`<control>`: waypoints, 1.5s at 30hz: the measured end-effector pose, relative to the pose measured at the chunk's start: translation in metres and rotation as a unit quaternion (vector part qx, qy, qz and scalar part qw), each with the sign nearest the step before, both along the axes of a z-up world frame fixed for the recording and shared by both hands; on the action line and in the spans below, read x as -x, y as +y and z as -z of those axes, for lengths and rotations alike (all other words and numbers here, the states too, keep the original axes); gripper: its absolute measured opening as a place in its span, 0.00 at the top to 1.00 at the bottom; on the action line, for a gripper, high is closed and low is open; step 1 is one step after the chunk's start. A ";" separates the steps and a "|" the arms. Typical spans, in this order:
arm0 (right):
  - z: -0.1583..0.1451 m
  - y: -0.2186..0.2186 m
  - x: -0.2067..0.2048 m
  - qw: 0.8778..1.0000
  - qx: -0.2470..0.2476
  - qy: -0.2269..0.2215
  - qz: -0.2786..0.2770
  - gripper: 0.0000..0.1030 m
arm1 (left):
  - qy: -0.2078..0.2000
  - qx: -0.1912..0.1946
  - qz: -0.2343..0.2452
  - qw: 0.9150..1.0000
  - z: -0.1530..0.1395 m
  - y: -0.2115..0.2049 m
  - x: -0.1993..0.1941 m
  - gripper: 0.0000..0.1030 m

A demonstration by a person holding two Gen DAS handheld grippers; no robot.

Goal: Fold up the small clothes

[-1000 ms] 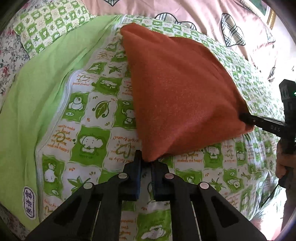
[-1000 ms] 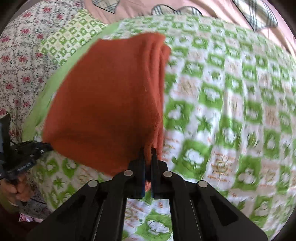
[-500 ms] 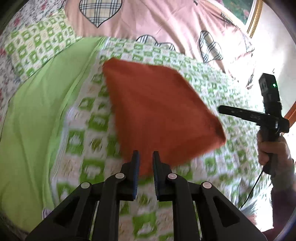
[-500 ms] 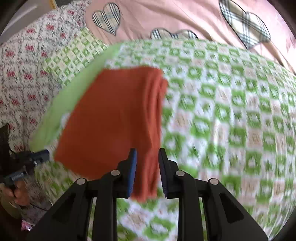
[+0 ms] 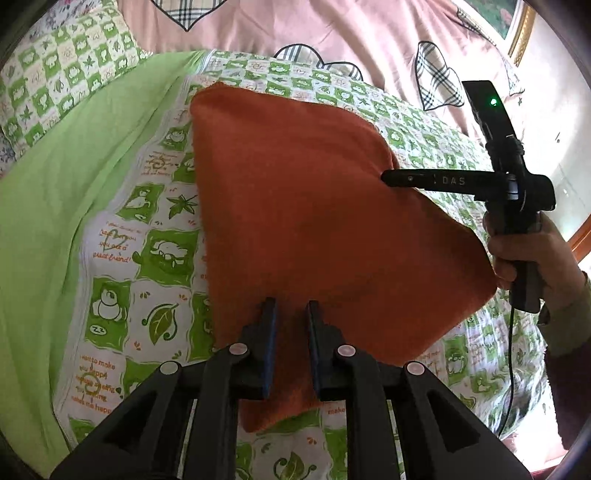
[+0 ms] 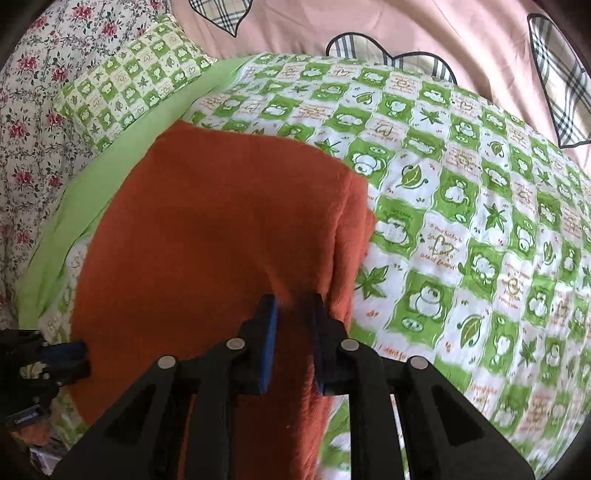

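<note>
Left gripper (image 5: 290, 317): jaws parted, nothing pinched, poised over the near edge of the orange cloth (image 5: 295, 206). Right gripper (image 6: 293, 314): jaws likewise apart, above the cloth's right-hand folded edge, where layers stack. Likely reason: both released so the fold can settle flat. Cloth lies folded on the green checked quilt (image 6: 461, 206), roughly square, no corner lifted. Beyond it: matching pillow (image 6: 129, 85), pink heart-print cover (image 5: 332, 33). Judgement: fold looks near done; next step probably pressing or another halving.
</note>
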State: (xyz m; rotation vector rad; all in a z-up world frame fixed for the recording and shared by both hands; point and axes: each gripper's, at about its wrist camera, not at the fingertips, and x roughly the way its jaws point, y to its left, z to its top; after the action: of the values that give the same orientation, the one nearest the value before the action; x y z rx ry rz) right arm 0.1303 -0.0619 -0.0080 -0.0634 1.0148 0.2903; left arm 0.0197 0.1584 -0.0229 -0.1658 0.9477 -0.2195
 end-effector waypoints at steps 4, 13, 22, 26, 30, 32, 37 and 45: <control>-0.014 0.000 0.016 1.000 -0.014 -0.004 -0.001 0.80 | 0.001 0.009 0.003 1.000 -0.008 0.005 0.007 0.86; -0.011 0.001 0.112 0.998 -0.053 0.027 -0.037 0.79 | 0.010 0.008 0.007 1.000 -0.008 0.009 0.037 0.85; 0.017 -0.015 0.131 0.998 -0.053 0.024 0.007 0.81 | 0.018 -0.009 0.007 1.000 0.009 0.002 0.037 0.85; 0.017 -0.018 0.140 0.998 -0.054 0.017 0.015 0.81 | 0.021 0.002 0.000 1.000 0.011 0.005 0.039 0.85; 0.014 -0.030 0.146 0.998 -0.060 0.016 0.033 0.82 | 0.020 -0.001 -0.011 1.000 0.011 0.002 0.040 0.85; 0.013 -0.034 0.146 0.997 -0.061 0.019 0.041 0.82 | 0.020 -0.008 -0.013 1.000 0.010 -0.001 0.041 0.82; 0.007 -0.046 0.153 0.995 -0.044 0.015 0.087 0.55 | 0.018 -0.008 -0.013 1.000 0.004 -0.004 0.047 0.68; -0.020 -0.022 0.191 0.997 -0.059 -0.017 0.048 0.55 | 0.009 -0.028 -0.014 0.999 -0.009 -0.011 0.079 0.41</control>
State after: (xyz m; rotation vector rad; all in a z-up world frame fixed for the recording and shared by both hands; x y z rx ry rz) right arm -0.0608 -0.0835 0.0121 0.0866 0.9612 0.2606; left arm -0.0590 0.1476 -0.0137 -0.1292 0.9669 -0.1661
